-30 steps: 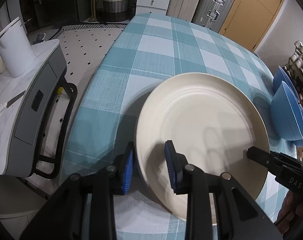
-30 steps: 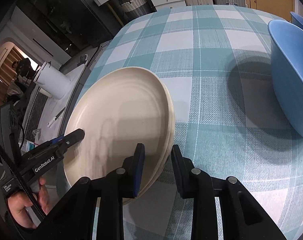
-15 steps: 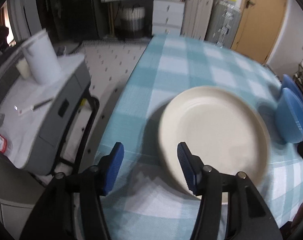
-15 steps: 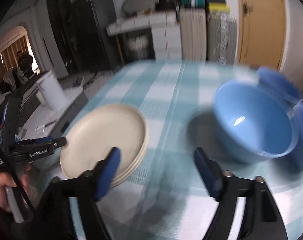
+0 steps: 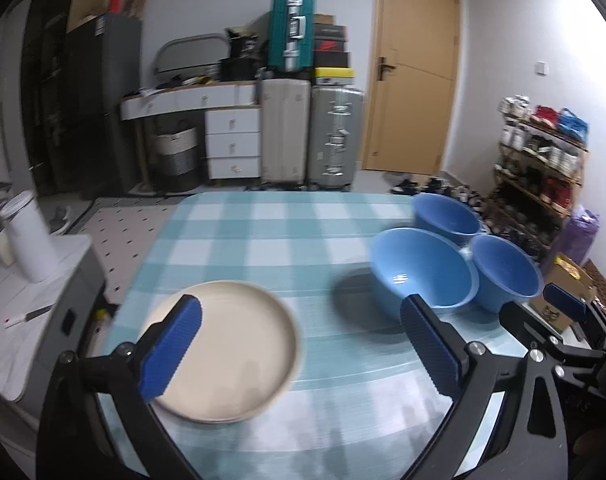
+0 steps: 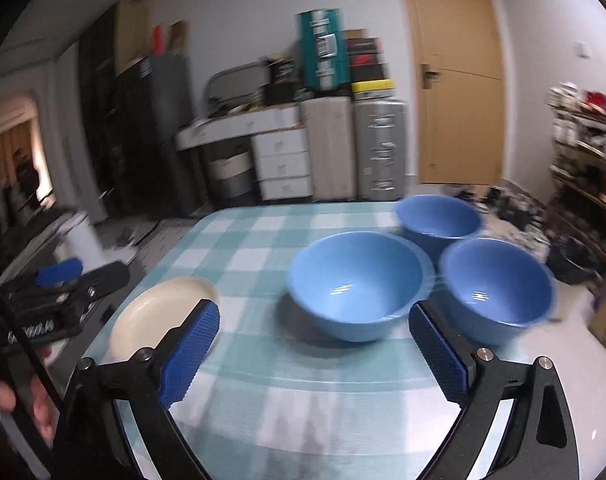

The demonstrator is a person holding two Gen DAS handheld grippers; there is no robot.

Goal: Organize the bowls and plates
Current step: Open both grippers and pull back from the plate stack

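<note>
Three blue bowls stand together on the tabletop point(image 5: 271, 248), which we see covered with a teal and white checked cloth. We take the big bowl point(image 5: 423, 266) as our landmark. The second bowl point(image 5: 507, 266) is just beside it on the right and seems to touch its rim. The third bowl point(image 5: 447, 214) stands behind the big bowl, close to the far edge of the tabletop. The cream plates point(image 5: 227, 344) lie well apart from the big bowl, to its left and nearer to us, close to the left edge of the tabletop. In the right wrist view their stack looks low, but we cannot count the plates because of blur.

We hold the left gripper point(image 5: 299, 350) above the tabletop, to the left of the big bowl and nearer to us. Its jaws are opening and already stand very wide, with nothing between them; the plates lie below, not gripped. The right gripper point(image 6: 315, 354) hangs in front of the big bowl. Its jaws are opening too, nearly at their widest, and they grip nothing. One hand point(image 6: 7, 404) shows at the left edge of the right wrist view, around the handle of the left gripper.
</note>
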